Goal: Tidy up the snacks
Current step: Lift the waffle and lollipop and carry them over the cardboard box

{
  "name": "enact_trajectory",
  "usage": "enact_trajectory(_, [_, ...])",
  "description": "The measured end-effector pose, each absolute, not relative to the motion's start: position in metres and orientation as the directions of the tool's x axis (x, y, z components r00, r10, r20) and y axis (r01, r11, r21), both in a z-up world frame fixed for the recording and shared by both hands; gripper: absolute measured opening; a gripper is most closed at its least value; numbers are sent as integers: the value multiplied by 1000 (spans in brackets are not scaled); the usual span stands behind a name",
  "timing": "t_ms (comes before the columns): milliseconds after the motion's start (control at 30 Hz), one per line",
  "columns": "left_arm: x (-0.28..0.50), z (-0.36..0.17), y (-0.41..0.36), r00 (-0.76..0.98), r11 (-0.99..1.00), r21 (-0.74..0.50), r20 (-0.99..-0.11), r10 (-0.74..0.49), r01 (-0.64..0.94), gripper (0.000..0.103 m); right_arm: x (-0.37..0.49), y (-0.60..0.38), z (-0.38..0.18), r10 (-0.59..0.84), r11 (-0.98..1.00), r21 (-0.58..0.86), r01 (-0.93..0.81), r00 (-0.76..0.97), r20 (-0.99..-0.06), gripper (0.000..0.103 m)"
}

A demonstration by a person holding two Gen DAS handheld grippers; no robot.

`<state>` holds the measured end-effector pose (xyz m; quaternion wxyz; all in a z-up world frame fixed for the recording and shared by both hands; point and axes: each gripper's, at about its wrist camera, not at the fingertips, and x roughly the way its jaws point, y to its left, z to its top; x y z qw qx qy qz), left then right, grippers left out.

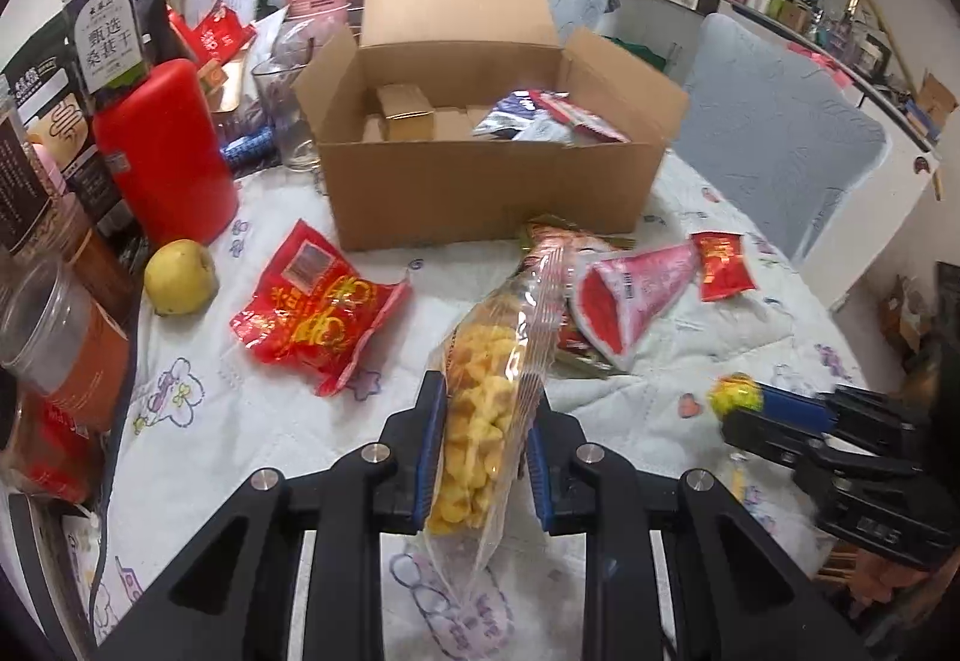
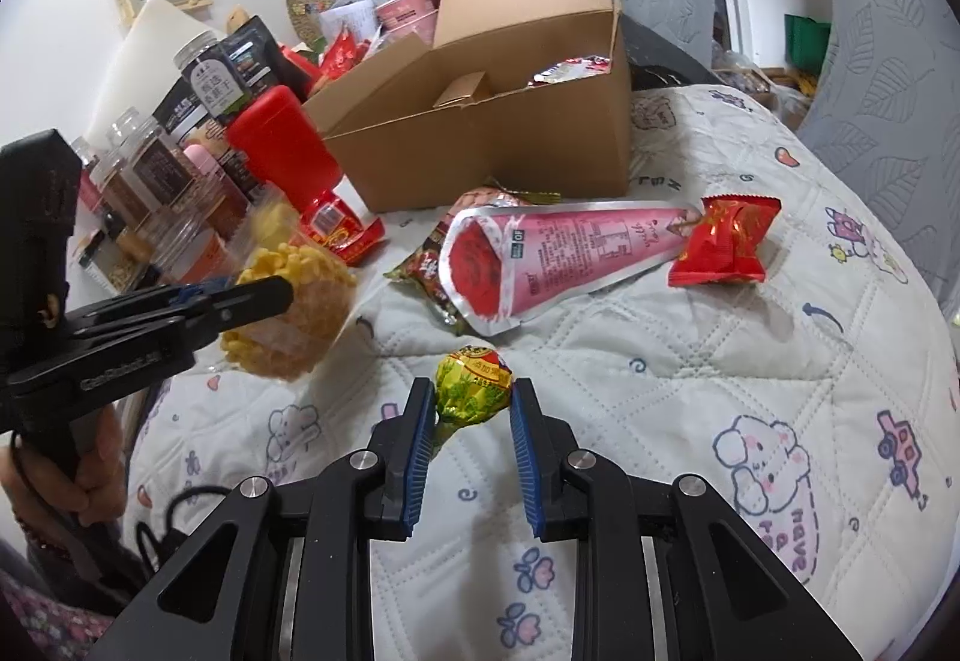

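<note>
My left gripper point(image 1: 486, 400) is shut on a clear bag of yellow puffed snacks point(image 1: 480, 421), which hangs above the quilted table cover point(image 1: 240, 421). The same bag point(image 2: 300, 301) and left gripper point(image 2: 264, 295) show at the left of the right wrist view. My right gripper point(image 2: 473, 391) is shut on a lollipop in a yellow-green wrapper point(image 2: 474, 376), its stick pointing down; from the left wrist it shows at the right edge point(image 1: 735, 397). Behind stands an open cardboard box point(image 1: 480, 181) holding several packets and a small gold box point(image 1: 405, 111).
On the cover lie a red packet point(image 1: 318, 313), a pink cone pouch point(image 2: 558, 253) over a green-brown packet point(image 2: 426, 265), and a small red packet point(image 2: 726, 241). A red canister point(image 1: 165, 150), a yellow fruit point(image 1: 180, 277), jars and a glass point(image 1: 282, 108) crowd the left. Grey chairs point(image 1: 780, 132) stand behind.
</note>
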<state>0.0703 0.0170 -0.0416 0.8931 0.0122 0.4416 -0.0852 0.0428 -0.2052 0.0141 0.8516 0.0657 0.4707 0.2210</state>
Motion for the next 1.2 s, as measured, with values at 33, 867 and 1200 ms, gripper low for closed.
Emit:
enact_trajectory(33, [71,-45,17,604,986,-37,-787,-128,161,25,42,-205,14,439,893,320,-316,458,-773,25])
enact_trajectory(867, [91,-70,27,633,990,88,-774,0,108,30,54,-195,4,419,901,306,-308,434,-797,26])
enact_trajectory(1200, [77,-44,26,648,990,12,-757,-82,140,26,58,-188,15,450,884,316,-345,448,-772,26])
